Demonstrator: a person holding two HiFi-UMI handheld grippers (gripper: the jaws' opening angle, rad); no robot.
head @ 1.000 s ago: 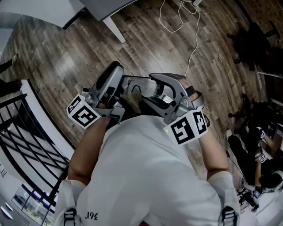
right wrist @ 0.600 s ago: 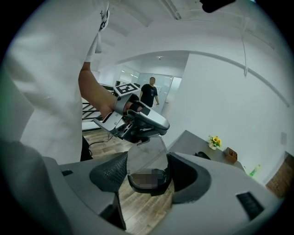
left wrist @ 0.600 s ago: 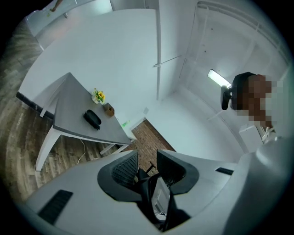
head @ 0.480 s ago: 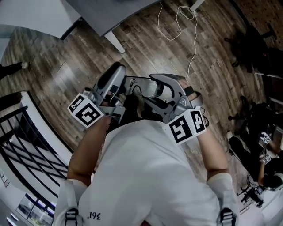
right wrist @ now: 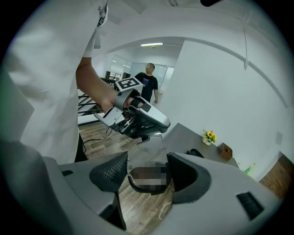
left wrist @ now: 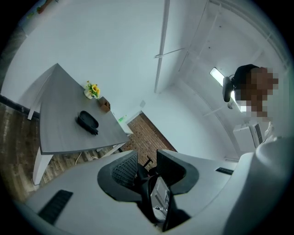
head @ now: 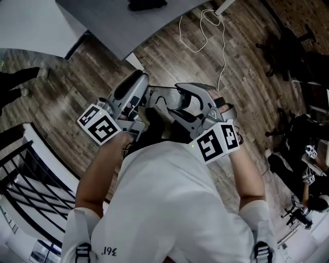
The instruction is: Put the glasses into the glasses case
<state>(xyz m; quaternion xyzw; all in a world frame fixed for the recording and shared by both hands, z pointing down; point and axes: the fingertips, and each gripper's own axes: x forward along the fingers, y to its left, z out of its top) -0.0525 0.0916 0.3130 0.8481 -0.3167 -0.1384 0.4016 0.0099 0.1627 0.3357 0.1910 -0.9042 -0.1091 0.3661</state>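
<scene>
Jaws: left gripper [left wrist: 147,167] pinches glasses [left wrist: 159,198]; right gripper [right wrist: 147,172] apparently too.
Progress: case [head: 147,4] at 12 o'clock on table [head: 103,20]; glasses not stowed.

Both arms [head: 100,172] bent, left gripper [head: 145,95] and right gripper [head: 177,100] close together — each one's fingers [right wrist: 110,172] closed on glasses [head: 163,97]

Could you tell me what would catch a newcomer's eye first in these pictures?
First, the left gripper and right gripper, raised close in front of the person's white shirt, both closed on the glasses above the wooden floor. Next, the dark glasses case lying on the grey table, well apart from the grippers, with a small pot of yellow flowers at the table's far edge.
</scene>
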